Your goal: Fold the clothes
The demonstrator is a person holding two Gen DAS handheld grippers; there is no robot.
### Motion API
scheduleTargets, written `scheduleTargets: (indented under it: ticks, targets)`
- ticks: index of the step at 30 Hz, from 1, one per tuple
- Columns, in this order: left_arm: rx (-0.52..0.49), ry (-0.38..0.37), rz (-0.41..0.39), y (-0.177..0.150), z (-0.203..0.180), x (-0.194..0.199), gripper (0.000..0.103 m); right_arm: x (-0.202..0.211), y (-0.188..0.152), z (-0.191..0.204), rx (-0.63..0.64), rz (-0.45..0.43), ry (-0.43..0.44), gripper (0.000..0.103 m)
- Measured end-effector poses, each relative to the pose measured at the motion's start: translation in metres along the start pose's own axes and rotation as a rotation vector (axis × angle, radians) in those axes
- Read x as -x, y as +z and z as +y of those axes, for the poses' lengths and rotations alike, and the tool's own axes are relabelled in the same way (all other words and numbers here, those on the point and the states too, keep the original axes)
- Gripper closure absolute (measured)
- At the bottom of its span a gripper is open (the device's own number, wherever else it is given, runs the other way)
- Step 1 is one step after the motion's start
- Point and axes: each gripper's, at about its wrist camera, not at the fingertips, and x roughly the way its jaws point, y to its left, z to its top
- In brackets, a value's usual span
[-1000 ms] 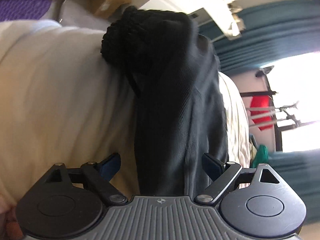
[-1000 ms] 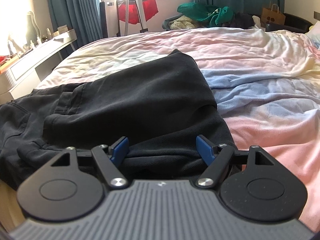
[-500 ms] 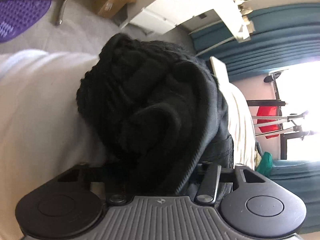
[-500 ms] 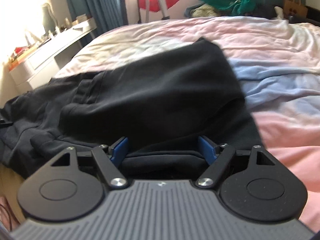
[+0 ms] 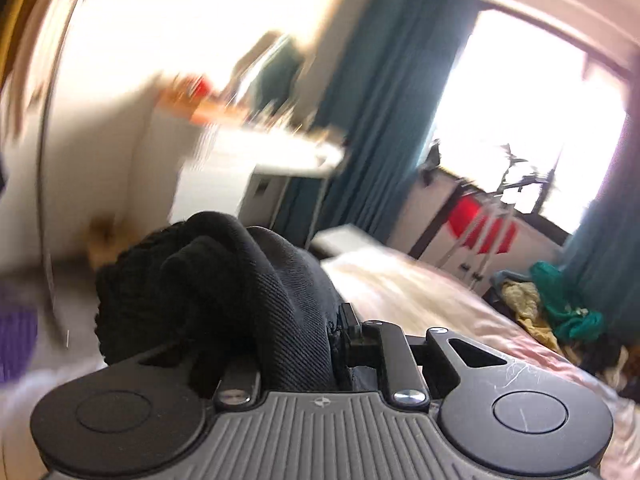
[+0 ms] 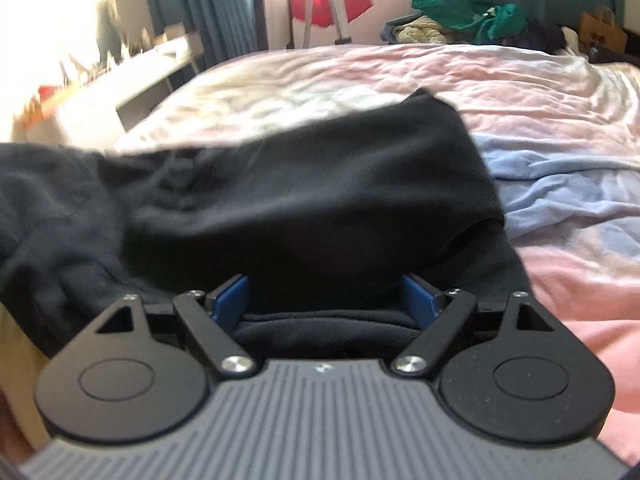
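Black trousers point(image 6: 304, 200) lie across the near part of the bed point(image 6: 500, 92), spreading ahead and to the left of the right gripper point(image 6: 324, 302). Its jaws stand wide apart, a thick folded edge of the cloth lying between the blue pads point(image 6: 230, 300) but not clamped. The left gripper point(image 5: 304, 344) has its jaws drawn in tight on a bunched wad of the same black fabric, raised clear of the bed. Beyond: a white desk point(image 5: 256, 152), teal curtains point(image 5: 384, 112), blurred.
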Motion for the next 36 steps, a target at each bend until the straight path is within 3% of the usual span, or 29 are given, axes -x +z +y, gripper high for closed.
scheduleTargets:
  ticks: [4, 7, 11, 14, 18, 19, 23, 25, 27, 29, 31, 36]
  targets:
    - [-0.141, -0.066, -0.099, -0.007, -0.094, 0.014, 0.085, 0.023, 0.016, -0.028, -0.132, -0.078, -0.019, 0.019]
    - [-0.225, -0.134, -0.174, -0.039, -0.169, 0.045, 0.085, 0.04, 0.029, -0.049, -0.231, -0.136, -0.034, 0.019]
    - [-0.301, -0.217, -0.24, -0.091, -0.255, 0.07, 0.086, 0.053, 0.043, -0.086, -0.307, -0.229, -0.121, 0.019]
    - [-0.423, -0.289, -0.239, -0.153, -0.305, 0.083, 0.087, 0.063, 0.054, -0.114, -0.363, -0.298, -0.187, 0.018]
    - [-0.675, -0.365, -0.092, -0.247, -0.367, 0.054, 0.084, 0.055, 0.05, -0.148, -0.549, -0.273, -0.108, 0.018]
    - [-0.749, -0.374, -0.055, -0.268, -0.376, 0.049, 0.077, 0.053, 0.047, -0.152, -0.577, -0.267, -0.083, 0.018]
    - [-0.981, -0.399, -0.051, -0.308, -0.386, 0.053, 0.061, 0.048, 0.04, -0.155, -0.621, -0.256, 0.02, 0.017]
    - [-1.045, -0.413, -0.05, -0.307, -0.38, 0.058, 0.032, 0.044, 0.039, -0.154, -0.639, -0.237, 0.078, 0.017]
    - [-1.099, -0.436, -0.05, -0.299, -0.365, 0.074, 0.018, 0.037, 0.04, -0.149, -0.659, -0.21, 0.144, 0.017]
    - [-1.152, -0.461, -0.05, -0.291, -0.349, 0.092, 0.018, 0.032, 0.04, -0.144, -0.661, -0.181, 0.173, 0.017]
    - [-1.203, -0.465, -0.051, -0.279, -0.321, 0.084, 0.018, 0.027, 0.038, -0.141, -0.66, -0.144, 0.174, 0.017]
    - [-1.192, -0.372, -0.04, -0.254, -0.221, 0.072, 0.019, 0.005, 0.023, -0.135, -0.712, -0.043, 0.184, 0.016]
